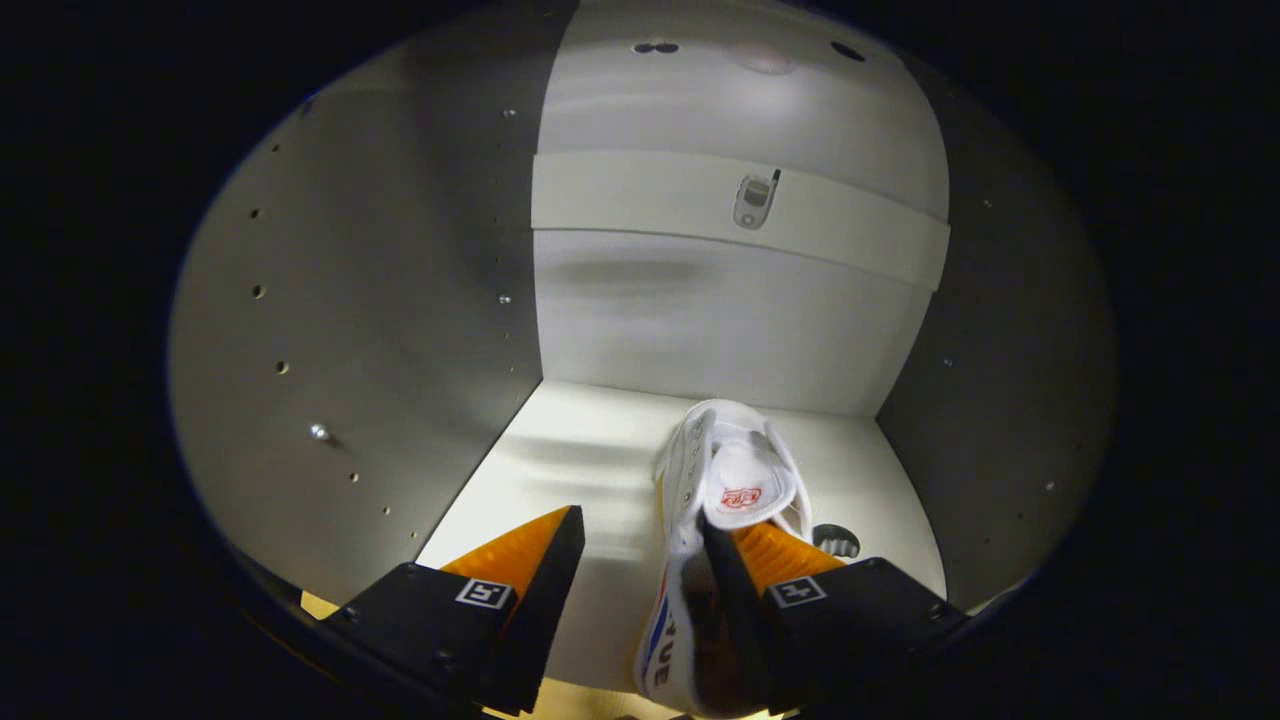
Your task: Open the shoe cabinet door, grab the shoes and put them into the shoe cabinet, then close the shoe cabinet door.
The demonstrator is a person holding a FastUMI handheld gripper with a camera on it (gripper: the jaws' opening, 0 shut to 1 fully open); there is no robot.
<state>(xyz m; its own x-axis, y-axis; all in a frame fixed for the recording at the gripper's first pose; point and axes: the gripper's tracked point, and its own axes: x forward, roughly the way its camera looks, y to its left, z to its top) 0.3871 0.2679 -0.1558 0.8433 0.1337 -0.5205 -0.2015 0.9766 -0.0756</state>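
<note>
Gripper view: the shoe cabinet (700,320) surrounds the gripper (640,550), its shelf (560,450) beneath. The white shoe (735,480) stands by the right finger, fingers spread wide, released apparently. Placement looks done; next, back out without nudging it.

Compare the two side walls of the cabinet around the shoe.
The left wall is lit and shows rows of small holes and pegs; the right wall is in shadow, its holes faint. The shoe stands nearer the right wall. Both are plain and upright. The claw is open.
</note>
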